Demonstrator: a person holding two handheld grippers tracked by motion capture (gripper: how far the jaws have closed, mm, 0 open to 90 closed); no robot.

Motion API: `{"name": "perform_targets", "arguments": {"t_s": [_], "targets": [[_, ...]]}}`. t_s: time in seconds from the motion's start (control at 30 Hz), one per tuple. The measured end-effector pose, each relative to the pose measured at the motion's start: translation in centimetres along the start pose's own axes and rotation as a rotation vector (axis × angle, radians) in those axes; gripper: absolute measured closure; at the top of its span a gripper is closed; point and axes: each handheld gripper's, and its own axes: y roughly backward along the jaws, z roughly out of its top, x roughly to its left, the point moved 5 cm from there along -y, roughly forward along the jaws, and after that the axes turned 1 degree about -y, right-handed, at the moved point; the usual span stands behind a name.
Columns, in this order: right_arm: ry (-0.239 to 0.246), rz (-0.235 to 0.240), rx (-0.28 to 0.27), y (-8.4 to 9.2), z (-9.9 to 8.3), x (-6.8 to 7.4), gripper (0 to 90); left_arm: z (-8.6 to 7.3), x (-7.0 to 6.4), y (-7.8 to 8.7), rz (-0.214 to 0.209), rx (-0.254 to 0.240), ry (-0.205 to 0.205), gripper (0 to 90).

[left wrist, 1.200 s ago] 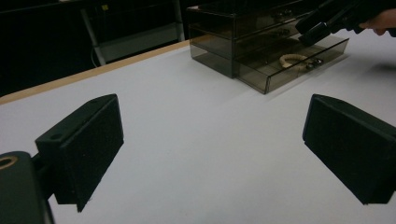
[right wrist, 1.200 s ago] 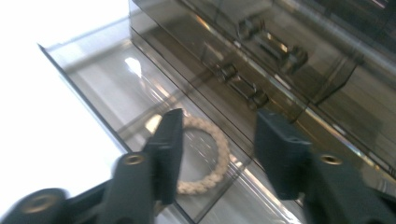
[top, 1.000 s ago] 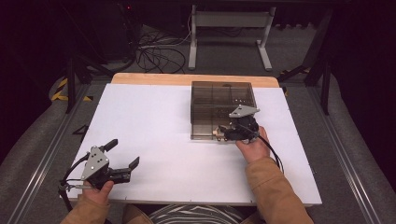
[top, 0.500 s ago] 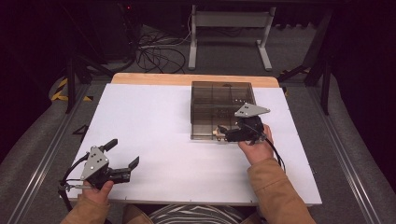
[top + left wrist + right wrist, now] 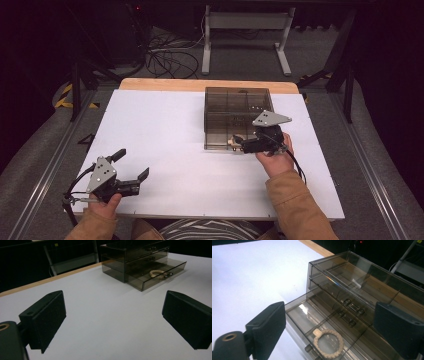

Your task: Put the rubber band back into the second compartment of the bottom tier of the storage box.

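Observation:
A smoky clear drawer box [image 5: 237, 107] stands at the table's back right, its bottom drawer [image 5: 312, 322] pulled out. A cream braided bracelet [image 5: 328, 342] lies flat in that drawer and is seen from afar as the bracelet [image 5: 156, 273]. My right gripper [image 5: 245, 145] hovers over the drawer's front. Its jaws have just been opening and stand wide, the bracelet below them and free of the pads [image 5: 268, 327]. At the front left, just above the table, my left gripper [image 5: 132, 164] is open and holds nothing.
The white table top [image 5: 165, 130] has a wooden strip [image 5: 165, 84] along its far edge. Beyond it are cables and a metal stand [image 5: 245, 30] on the floor. The box's upper drawers [image 5: 352, 306] are closed.
The right gripper has lifted a little and shifted slightly right above the open drawer. The left gripper has not moved.

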Motion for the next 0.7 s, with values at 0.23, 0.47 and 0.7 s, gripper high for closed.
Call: {"name": "perform_targets", "arguments": {"t_s": [0.23, 0.47, 0.7], "targets": [[0.001, 0.025, -0.059, 1.5, 0.7, 0.4, 7.1, 0.0, 0.0, 0.0, -0.002, -0.002, 0.0, 5.8], [-0.016, 0.07, -0.1, 3.3, 0.5, 1.0, 3.6, 0.1, 0.1, 0.0, 0.0, -0.004, 0.001, 5.8], [-0.031, 0.117, -0.142, 4.9, -0.3, 1.8, 1.0, 0.1, 0.0, 0.1, -0.001, -0.006, 0.001, 5.8]]}}
